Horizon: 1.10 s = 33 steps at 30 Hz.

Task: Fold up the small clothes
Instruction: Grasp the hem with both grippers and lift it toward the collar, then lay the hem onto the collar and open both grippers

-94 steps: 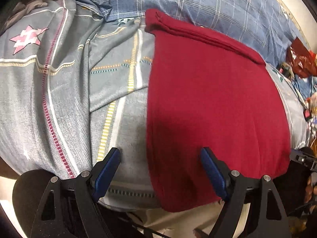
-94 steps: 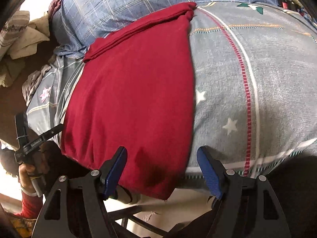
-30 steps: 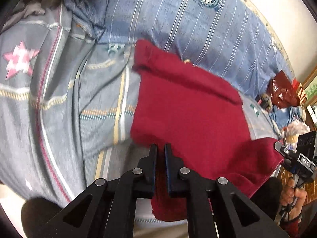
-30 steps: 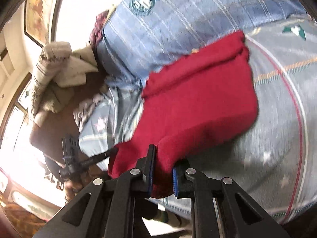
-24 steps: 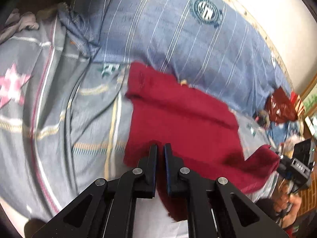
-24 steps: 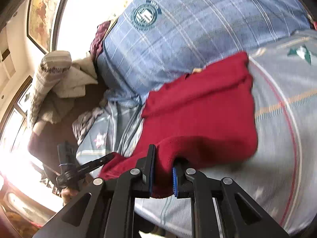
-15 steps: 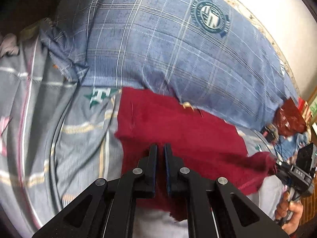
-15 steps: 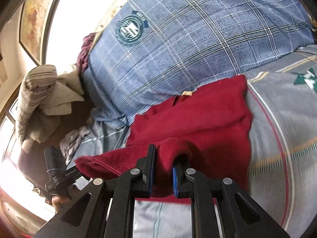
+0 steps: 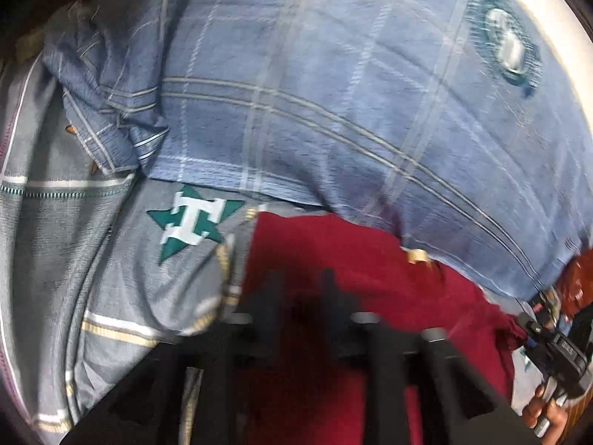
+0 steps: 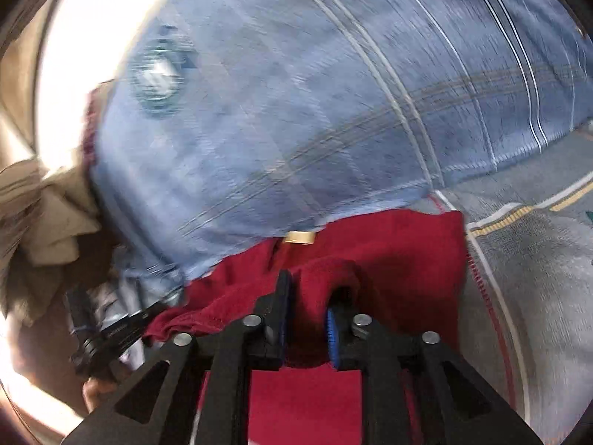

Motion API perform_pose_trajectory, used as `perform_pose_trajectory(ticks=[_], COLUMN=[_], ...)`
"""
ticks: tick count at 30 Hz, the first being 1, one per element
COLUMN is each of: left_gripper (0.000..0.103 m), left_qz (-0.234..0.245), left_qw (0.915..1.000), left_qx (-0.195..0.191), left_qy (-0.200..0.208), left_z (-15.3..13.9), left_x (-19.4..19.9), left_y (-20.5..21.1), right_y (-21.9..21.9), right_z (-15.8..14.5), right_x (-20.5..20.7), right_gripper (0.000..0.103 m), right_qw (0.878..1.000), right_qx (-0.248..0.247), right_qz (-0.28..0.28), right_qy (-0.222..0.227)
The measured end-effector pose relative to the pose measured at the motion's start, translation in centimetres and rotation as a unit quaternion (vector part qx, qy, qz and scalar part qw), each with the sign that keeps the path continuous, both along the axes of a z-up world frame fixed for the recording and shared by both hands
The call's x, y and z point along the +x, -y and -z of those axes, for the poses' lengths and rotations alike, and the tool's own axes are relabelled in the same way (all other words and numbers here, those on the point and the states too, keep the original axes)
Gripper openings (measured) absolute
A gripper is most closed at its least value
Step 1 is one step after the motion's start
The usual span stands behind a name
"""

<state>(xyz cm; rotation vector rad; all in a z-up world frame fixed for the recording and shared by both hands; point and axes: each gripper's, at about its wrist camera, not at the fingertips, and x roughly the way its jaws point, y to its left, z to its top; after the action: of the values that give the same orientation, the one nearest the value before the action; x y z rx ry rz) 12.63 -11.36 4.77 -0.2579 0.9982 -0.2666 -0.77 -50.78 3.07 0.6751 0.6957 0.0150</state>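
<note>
Red garment (image 10: 407, 256) lies on the grey patterned bedsheet (image 9: 111, 259), its far edge against the blue plaid pillow (image 9: 333, 92). A tan label (image 10: 300, 237) shows at that far edge. The near part of the garment is lifted off the sheet and hangs between the two tools.

Right gripper (image 10: 307, 319): jaws parted a little, blue pads visible, a bunched fold of the red fabric lying between them. Contact on both pads cannot be confirmed. In the left wrist view this tool appears at the right edge, at the garment's corner.

Left gripper (image 9: 300, 296): heavily blurred. Fingers stand slightly apart over the red fabric; whether they grip it cannot be determined. In the right wrist view its tip meets the garment's left corner.

Green star emblem (image 9: 192, 222) on the sheet lies just left of the garment. Beige bedding (image 10: 44, 215) sits at far left.
</note>
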Motion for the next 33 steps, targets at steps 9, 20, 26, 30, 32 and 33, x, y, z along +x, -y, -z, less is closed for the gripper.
perform_pose_trajectory(ticks=[9,20,26,30,32,33], left_gripper=[0.058,0.064,0.071,0.071,0.071,0.070], left_qz=[0.001,0.022,0.008,0.011,0.014,0.016], left_qw=[0.9993,0.9934,0.9936,0.9926,0.9921,0.9920], left_qx=[0.009,0.112,0.113,0.121,0.124,0.125], left_qy=[0.036,0.009,0.001,0.006,0.009,0.010], left_z=[0.1,5.0,6.7,6.5,6.1,5.8], left_x=[-0.1,3.2,4.7,4.5,4.1,3.8], left_y=[-0.5,4.7,5.0,5.0,4.9,4.9], right_y=[0.8,-2.9,-0.2,-0.3,-0.7,-0.8], right_z=[-2.2,1.6,3.6,3.2,2.1,1.7], right_x=[-3.8,2.6,5.5,5.0,3.6,3.0], right_gripper=[0.058,0.054,0.052,0.053,0.054,0.054], right_qw=[0.998,0.988,0.986,0.986,0.987,0.988], right_qx=[-0.016,-0.147,-0.149,-0.149,-0.145,-0.144], right_qz=[0.008,-0.010,0.016,0.020,0.023,0.024], right_qy=[0.060,-0.038,-0.072,-0.070,-0.064,-0.060])
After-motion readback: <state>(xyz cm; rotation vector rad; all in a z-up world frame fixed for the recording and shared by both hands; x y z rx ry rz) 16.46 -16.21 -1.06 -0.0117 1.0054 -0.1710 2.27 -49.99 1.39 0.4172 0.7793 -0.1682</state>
